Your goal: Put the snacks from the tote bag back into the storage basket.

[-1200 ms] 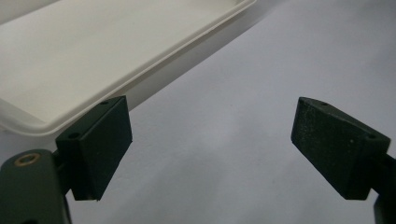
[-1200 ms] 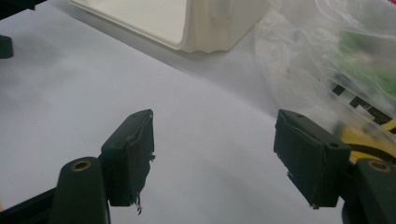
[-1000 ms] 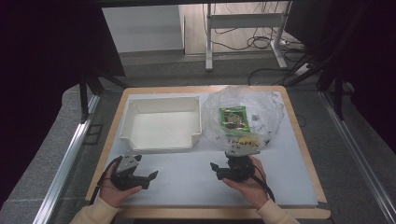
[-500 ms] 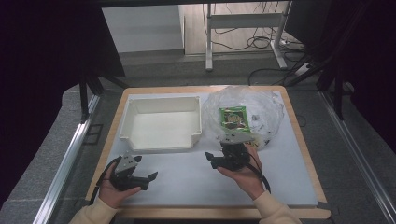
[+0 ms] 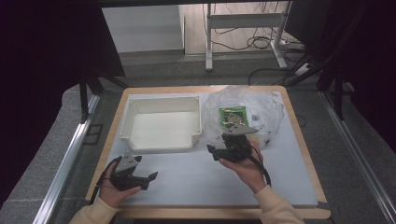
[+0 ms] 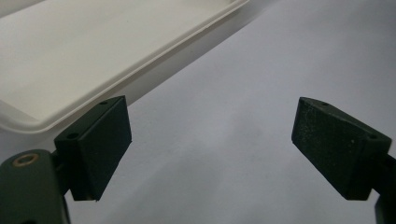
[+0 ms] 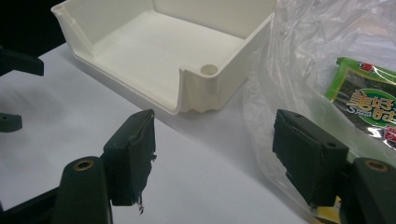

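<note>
Both tools are on the white table surface [image 5: 196,182], and both are wide open with nothing between the jaws. The left gripper [image 5: 140,177] sits low at the near left corner, its pads spread over bare surface just in front of the white tray [image 5: 161,142]. The right gripper [image 5: 219,150] hovers beside the tray's near right corner, jaws pointing towards the tray (one pad looks frayed at its edge in the right gripper view). Just beside it lies the clear plastic bag [image 5: 266,105], crumpled, with a green snack packet [image 5: 232,115] inside.
</note>
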Available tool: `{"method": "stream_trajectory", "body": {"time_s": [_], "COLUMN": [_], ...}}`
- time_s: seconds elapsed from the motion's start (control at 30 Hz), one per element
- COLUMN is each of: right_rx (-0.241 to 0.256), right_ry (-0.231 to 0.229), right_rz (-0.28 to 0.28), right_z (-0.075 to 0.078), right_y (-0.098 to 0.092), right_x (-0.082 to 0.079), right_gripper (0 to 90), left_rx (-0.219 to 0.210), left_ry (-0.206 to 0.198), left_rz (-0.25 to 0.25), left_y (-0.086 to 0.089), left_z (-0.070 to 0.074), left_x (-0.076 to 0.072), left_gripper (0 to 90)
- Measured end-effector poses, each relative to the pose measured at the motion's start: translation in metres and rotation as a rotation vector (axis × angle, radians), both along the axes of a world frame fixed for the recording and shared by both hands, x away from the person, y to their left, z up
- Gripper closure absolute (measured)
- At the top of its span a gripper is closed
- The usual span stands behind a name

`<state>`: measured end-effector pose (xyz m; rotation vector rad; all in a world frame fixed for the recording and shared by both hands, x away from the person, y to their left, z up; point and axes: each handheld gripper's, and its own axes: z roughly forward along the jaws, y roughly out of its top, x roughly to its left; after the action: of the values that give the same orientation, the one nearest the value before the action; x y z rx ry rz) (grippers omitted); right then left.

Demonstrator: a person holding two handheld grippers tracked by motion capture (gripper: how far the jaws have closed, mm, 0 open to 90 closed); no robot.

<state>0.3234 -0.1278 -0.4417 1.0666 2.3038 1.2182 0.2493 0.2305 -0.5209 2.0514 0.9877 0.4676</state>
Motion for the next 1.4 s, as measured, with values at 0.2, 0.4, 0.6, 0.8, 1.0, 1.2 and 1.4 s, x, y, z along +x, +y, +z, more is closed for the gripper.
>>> {"method": "stream_trajectory", "body": {"time_s": [0.2,0.4,0.6,0.8,1.0,1.2,1.4], "right_rx": [0.027,0.034,0.044,0.044,0.044,0.046,0.024], "right_ry": [0.016,0.011,0.014,0.009,0.001,0.006,0.021], "right_rz": [-0.007,-0.027,-0.041,-0.043,-0.056,-0.072,-0.106], "right_z": [0.005,0.009,0.01,0.012,0.016,0.021,0.024], "right_y": [-0.001,-0.004,-0.006,-0.006,-0.008,-0.011,-0.013], "right_x": [0.008,0.017,0.023,0.028,0.033,0.042,0.056], "right_gripper": [30.3,30.4,30.4,30.3,30.2,30.2,30.2], "left_rx": [0.0,0.006,0.015,0.019,0.019,0.021,0.015], "left_ry": [0.004,0.015,0.025,0.029,0.032,0.041,0.036], "left_rz": [0.002,-0.002,-0.005,-0.007,-0.009,-0.018,-0.031], "left_y": [0.0,0.0,-0.001,-0.001,-0.002,-0.003,-0.002], "left_z": [0.0,-0.001,-0.002,-0.002,-0.003,-0.004,-0.003], "left_x": [0.0,0.001,0.001,0.002,0.002,0.002,0.001], "left_gripper": [12.2,12.0,12.0,11.8,11.8,11.7,11.7]}}
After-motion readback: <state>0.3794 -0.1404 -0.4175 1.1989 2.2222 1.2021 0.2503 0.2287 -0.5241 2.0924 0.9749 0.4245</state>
